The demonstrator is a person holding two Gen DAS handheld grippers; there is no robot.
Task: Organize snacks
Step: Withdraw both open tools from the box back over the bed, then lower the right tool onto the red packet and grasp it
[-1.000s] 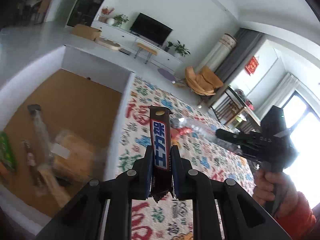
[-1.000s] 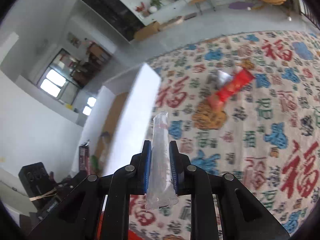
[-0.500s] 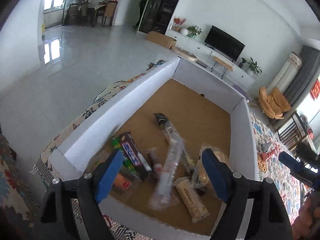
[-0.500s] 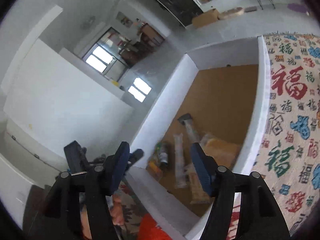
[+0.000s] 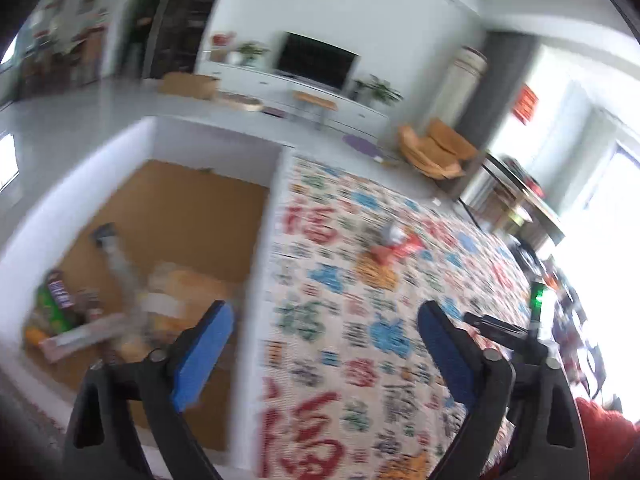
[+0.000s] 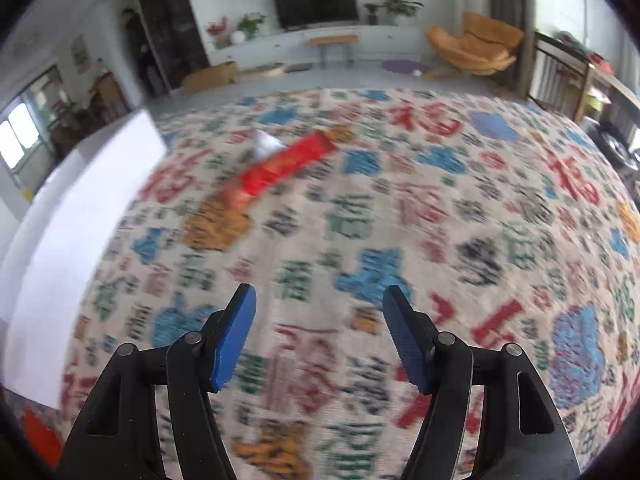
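Note:
My left gripper point(image 5: 324, 312) hangs over the edge between the white-walled box point(image 5: 264, 240) and the patterned cloth point(image 5: 360, 360); its jaws are opening and hold nothing. Inside the box lie a brown chocolate bar point(image 5: 60, 294), a clear tube pack point(image 5: 116, 260), a bread pack point(image 5: 180, 292) and other blurred snacks. On the cloth further ahead lies a red snack packet point(image 5: 400, 246) beside a small silver wrapper. My right gripper point(image 6: 319, 292) stands open and empty above the cloth point(image 6: 440, 240), with the red packet point(image 6: 288, 160) and silver wrapper point(image 6: 266, 142) ahead and to the left.
The box wall point(image 6: 80, 220) runs along the left of the right wrist view. A red sleeve point(image 5: 608, 432) and the other gripper's body point(image 5: 500, 330) show at the right of the left wrist view. Behind are a TV stand, an orange chair and a side table.
Both grippers opened and let go of the chocolate bar and the clear pack, which now lie in the box. Both then swung from the box back over the patterned cloth.

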